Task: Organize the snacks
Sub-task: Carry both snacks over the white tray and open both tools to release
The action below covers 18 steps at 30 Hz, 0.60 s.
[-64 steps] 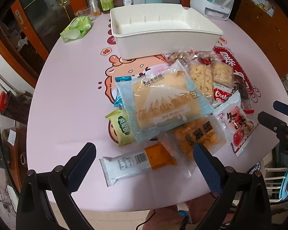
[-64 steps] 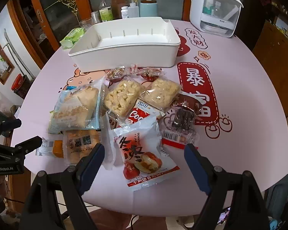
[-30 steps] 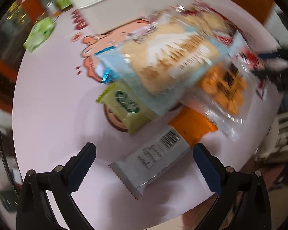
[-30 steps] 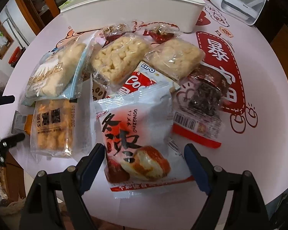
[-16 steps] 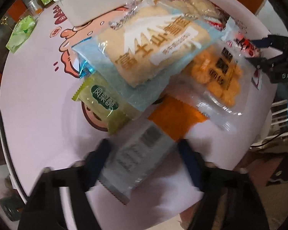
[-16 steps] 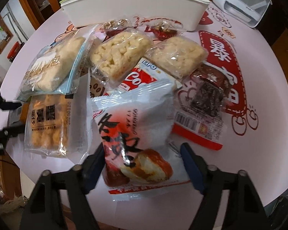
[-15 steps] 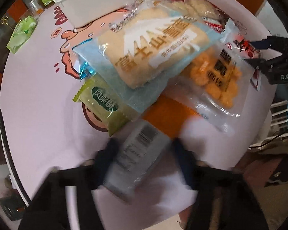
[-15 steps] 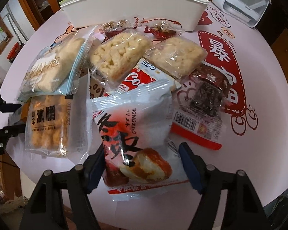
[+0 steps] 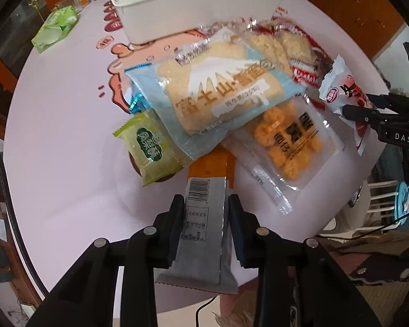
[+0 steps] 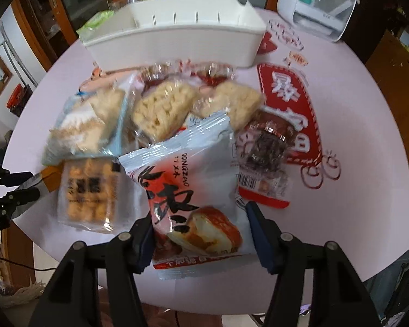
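My left gripper [image 9: 205, 218] is shut on a grey and orange snack bar packet [image 9: 204, 207], held just above the pink table [image 9: 62, 141]. The jaws of my right gripper [image 10: 201, 237] are closing, and they press the sides of a white and red bread packet [image 10: 188, 190], whose far end is tilted up off the pile. The left wrist view shows that packet [image 9: 338, 92] raised at the right. The white bin [image 10: 177, 38] stands empty behind the pile of snacks. A blue bread packet [image 9: 218, 95], a green packet [image 9: 147, 150] and an orange puff packet [image 9: 286, 141] lie on the table.
Pale puffed-snack packets [image 10: 161, 109] and a dark snack packet [image 10: 267, 160] lie between the bin and my right gripper. A green tissue pack [image 9: 56, 27] sits at the far left, a white appliance [image 10: 316, 5] at the far right. The table's near edge runs just under both grippers.
My left gripper closed on the grey and orange bar and lifted it. My right gripper's jaws came in against the white and red packet and raised it.
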### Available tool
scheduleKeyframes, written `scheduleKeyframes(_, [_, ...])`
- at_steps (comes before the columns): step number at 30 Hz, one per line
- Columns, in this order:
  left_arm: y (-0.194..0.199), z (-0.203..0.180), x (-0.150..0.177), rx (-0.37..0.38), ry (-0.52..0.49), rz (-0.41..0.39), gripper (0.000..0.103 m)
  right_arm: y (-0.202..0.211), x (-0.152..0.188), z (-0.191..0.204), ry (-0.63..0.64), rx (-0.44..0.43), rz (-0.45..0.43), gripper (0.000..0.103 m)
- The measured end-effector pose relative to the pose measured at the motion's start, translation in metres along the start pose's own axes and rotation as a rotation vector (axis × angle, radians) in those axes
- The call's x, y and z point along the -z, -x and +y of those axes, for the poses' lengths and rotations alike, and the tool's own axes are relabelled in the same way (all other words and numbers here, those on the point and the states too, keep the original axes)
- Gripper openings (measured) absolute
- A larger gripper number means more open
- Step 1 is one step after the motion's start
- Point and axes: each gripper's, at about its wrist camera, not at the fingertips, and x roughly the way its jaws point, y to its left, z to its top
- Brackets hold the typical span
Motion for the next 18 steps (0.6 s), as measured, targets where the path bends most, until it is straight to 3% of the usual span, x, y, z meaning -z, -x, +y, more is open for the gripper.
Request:
scheduleKeyframes(10, [0.047, 0.001, -0.004, 0.009, 0.007, -0.108, 0.03, 0.043, -0.021, 0.017, 0.025, 0.021, -0.106, 0.06])
scheduleKeyframes(18, [0.096, 0.004, -0.025, 0.03, 0.005, -0.259, 0.03, 0.066, -0.036, 0.026, 0.034, 0.042, -0.166, 0.06])
